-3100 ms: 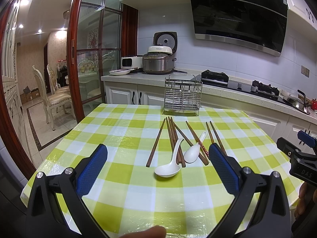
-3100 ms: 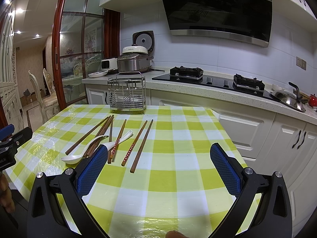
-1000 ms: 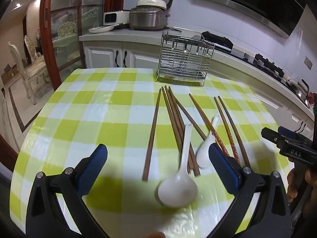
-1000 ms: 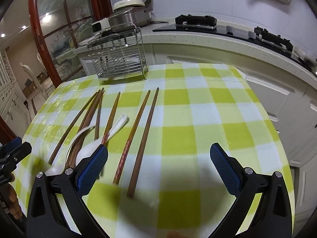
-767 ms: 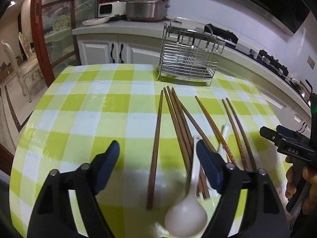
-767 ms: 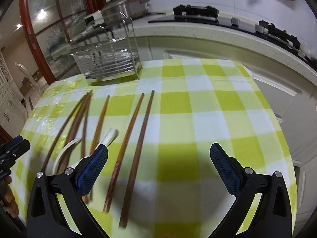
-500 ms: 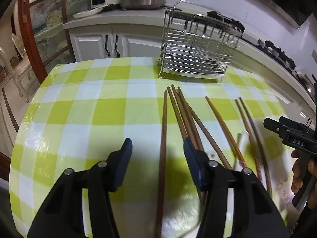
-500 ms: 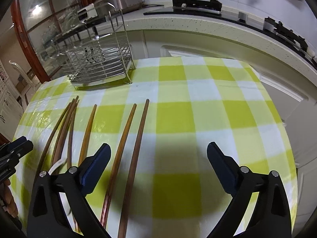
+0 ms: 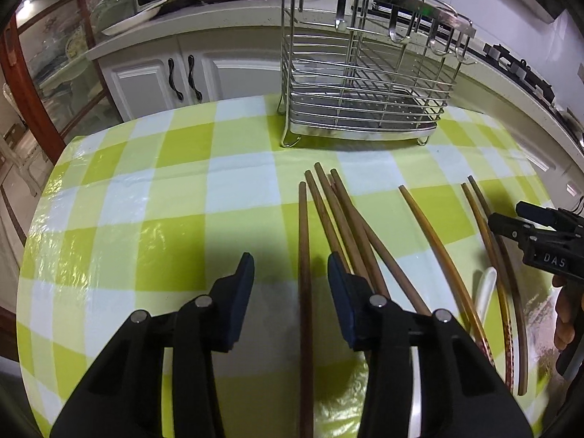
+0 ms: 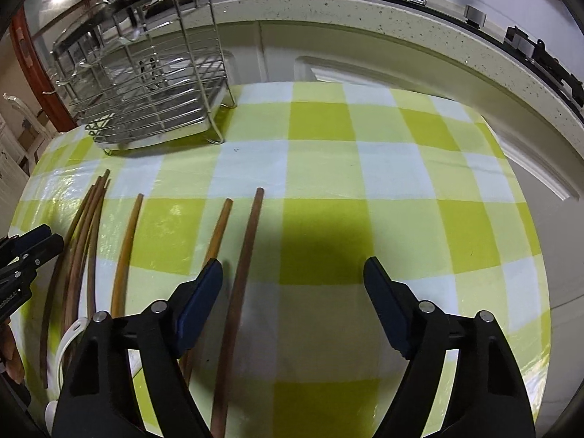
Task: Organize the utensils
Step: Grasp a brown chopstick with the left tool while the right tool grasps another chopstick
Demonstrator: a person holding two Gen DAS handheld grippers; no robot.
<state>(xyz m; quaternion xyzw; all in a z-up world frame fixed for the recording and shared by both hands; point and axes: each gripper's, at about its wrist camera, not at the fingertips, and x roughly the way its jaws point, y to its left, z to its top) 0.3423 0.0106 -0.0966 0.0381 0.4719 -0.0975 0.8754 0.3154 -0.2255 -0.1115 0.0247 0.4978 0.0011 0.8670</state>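
Several brown chopsticks lie fanned out on the green-checked table [image 9: 146, 219]. My left gripper [image 9: 290, 281] hangs low over them. Its jaws are closing around the leftmost single chopstick [image 9: 303, 241], and the pads stand clear of it. A bundle of chopsticks [image 9: 346, 226] runs under its right finger. My right gripper [image 10: 292, 284] is also closing, still wide. The rightmost chopstick [image 10: 244, 273] lies between its jaws, close to the left finger [image 10: 202, 292] and untouched. A white spoon handle [image 9: 485, 292] shows among the sticks, its bowl hidden.
A wire utensil rack [image 9: 365, 84] stands at the far edge of the table, seen too in the right wrist view as the rack [image 10: 146, 84]. White cabinets and a counter [image 10: 401, 25] lie behind. The right half of the cloth [image 10: 419, 200] is bare.
Both grippers have come forward and down over the chopsticks, and their jaws have narrowed, the left much more. The spoon bowls have slid out of view under the grippers.
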